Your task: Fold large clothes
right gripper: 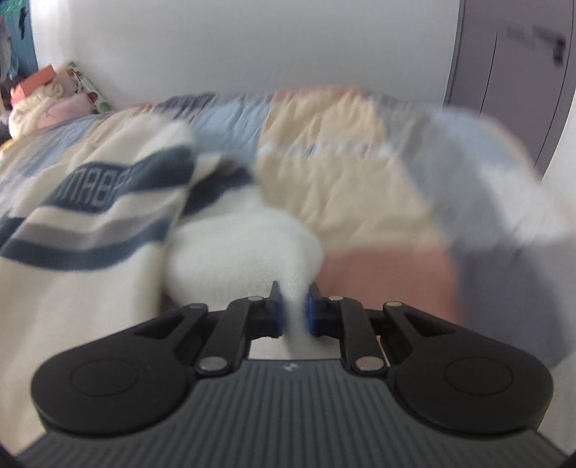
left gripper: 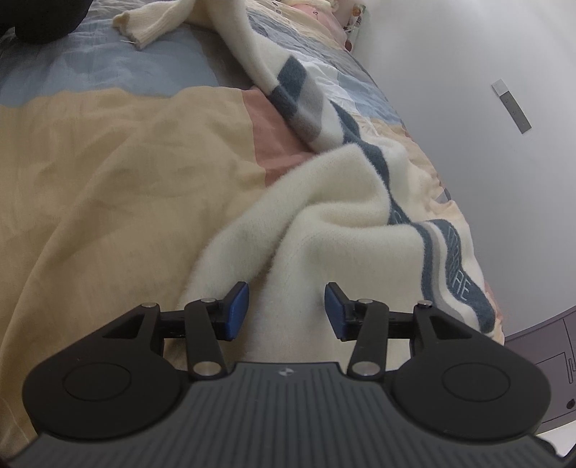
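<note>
One patchwork quilt point(left gripper: 108, 151) (white wall point(left gripper: 468, 54) beside)

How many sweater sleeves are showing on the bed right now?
1. A ribbed cream sleeve of the sweater lies on the bedspread at the left wrist view's top. The other may be hidden in the bunched fabric.

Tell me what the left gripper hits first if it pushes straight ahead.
Likely the cream sweater: the open left gripper already sits over its fabric, with a raised fold directly ahead. Depth is uncertain.

One sweater point(left gripper: 324, 223), one patchwork quilt point(left gripper: 108, 162), two tongs point(left gripper: 286, 311) point(right gripper: 294, 309).
</note>
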Motion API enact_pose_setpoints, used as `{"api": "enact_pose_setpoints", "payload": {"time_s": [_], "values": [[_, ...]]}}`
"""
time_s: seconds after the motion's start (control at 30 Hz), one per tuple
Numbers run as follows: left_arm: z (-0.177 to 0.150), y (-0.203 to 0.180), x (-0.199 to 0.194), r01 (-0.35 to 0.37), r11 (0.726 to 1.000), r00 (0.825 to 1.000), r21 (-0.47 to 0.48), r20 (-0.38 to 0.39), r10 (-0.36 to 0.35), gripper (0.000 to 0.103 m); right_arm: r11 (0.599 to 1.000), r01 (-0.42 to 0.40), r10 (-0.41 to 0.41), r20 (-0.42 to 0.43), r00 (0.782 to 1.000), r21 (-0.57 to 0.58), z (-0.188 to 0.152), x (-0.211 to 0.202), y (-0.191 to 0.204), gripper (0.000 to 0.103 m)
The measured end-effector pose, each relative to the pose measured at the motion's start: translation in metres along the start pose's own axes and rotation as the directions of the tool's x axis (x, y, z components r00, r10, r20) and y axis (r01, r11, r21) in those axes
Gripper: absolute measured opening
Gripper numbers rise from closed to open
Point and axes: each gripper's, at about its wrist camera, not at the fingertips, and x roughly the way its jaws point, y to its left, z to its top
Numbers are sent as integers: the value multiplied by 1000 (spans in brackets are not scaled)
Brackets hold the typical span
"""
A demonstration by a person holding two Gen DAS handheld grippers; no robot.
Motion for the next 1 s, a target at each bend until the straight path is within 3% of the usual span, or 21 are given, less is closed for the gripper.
{"api": "enact_pose_setpoints", "payload": {"time_s": [0.13,0.23,0.3,0.37,0.4,0.57,0.67,0.77,0.83,0.93,1.0], "values": [[-2,-4,4,32,999,999,5,-33,-32,53,984,153,-145,94,985,-85,58,-10,-35,15],[-5,-12,10,4,997,999,75,-40,-1,51,971,227,-216,139,967,-74,103,-14,-60,14],[-7,-14,16,-8,996,999,84,-44,11,40,963,264,-252,165,954,-54,133,-15,-73,14],[-7,-15,20,-2,996,999,92,-49,7,23,948,312,-296,191,936,-61,159,-11,-79,14],[-7,-15,21,12,996,999,85,-50,-8,21,940,336,-317,205,926,-65,171,-8,-80,14],[-9,-22,14,153,985,987,80,-68,-148,17,924,379,-353,294,888,-38,236,-3,-90,14],[-14,-36,7,313,947,944,74,-135,-301,16,929,370,-343,359,868,-7,264,-5,-93,14],[-26,-54,0,437,894,886,98,-217,-410,16,916,402,-360,416,835,-13,275,3,-97,14],[-37,-64,2,459,879,867,124,-277,-414,16,914,406,-366,454,812,12,267,17,-107,14],[-56,-68,16,422,890,869,173,-356,-343,16,899,437,-400,464,790,31,236,51,-120,14],[-64,-66,26,386,902,874,194,-391,-290,16,901,433,-400,444,802,31,203,75,-130,15]]}}
